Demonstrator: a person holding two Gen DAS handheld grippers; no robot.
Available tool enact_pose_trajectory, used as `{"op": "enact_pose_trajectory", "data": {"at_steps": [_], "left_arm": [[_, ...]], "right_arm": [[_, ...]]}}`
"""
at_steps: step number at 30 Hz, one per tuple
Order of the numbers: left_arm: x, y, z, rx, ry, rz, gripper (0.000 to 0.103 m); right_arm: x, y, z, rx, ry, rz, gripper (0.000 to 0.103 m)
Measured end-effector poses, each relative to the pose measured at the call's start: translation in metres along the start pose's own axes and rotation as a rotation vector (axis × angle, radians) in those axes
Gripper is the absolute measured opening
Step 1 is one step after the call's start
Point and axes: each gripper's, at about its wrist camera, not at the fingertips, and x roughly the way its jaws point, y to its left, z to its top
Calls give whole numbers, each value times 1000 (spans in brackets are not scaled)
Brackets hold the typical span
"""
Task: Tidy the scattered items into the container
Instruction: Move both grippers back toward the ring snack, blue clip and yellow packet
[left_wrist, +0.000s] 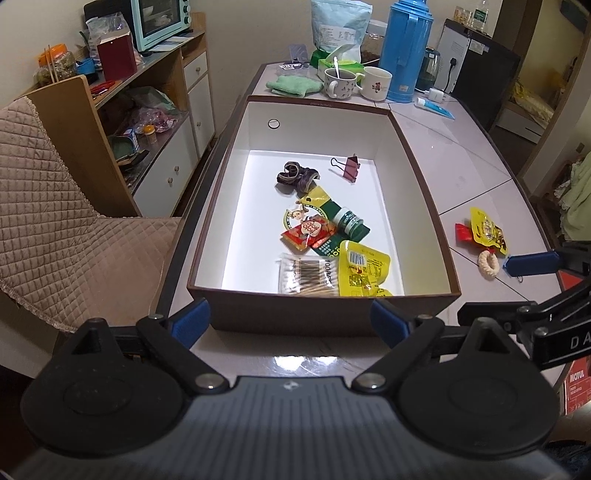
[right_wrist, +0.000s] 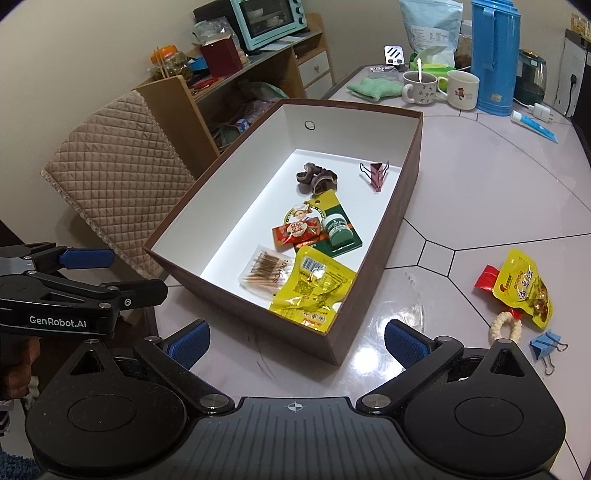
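Observation:
The brown box (left_wrist: 321, 100) (right_wrist: 351, 105) with white inside holds a dark hair tie (left_wrist: 297, 177), a maroon binder clip (left_wrist: 349, 168), a green balm card (left_wrist: 332, 218), a red sachet (left_wrist: 308, 234), cotton swabs (left_wrist: 306, 273) and a yellow packet (left_wrist: 364, 271). On the table to its right lie another yellow snack packet (right_wrist: 526, 291), a red packet (right_wrist: 487, 278), a cream rope ring (right_wrist: 506, 326) and a blue binder clip (right_wrist: 546, 345). My left gripper (left_wrist: 290, 317) hangs open and empty before the box's near wall. My right gripper (right_wrist: 297, 341) is open and empty by the box's near corner.
At the table's far end stand two mugs (left_wrist: 354, 83), a blue thermos (left_wrist: 404, 51), a green cloth (left_wrist: 293, 85) and a tube (left_wrist: 436, 108). A chair with a quilted cover (left_wrist: 48, 206) and a cabinet (left_wrist: 173, 122) flank the table's left side.

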Motion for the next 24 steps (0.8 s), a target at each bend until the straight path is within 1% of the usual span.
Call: {"op": "enact_pose_trajectory", "data": {"at_steps": [17,24], "left_arm": [[-3,-39,-8,-15,17,35,92],[-3,-62,-11,-7,22,35,92]], "right_arm": [[-19,-31,-12,-11,-5,32,103],[-37,-54,-20,13,-30,20,103]]}}
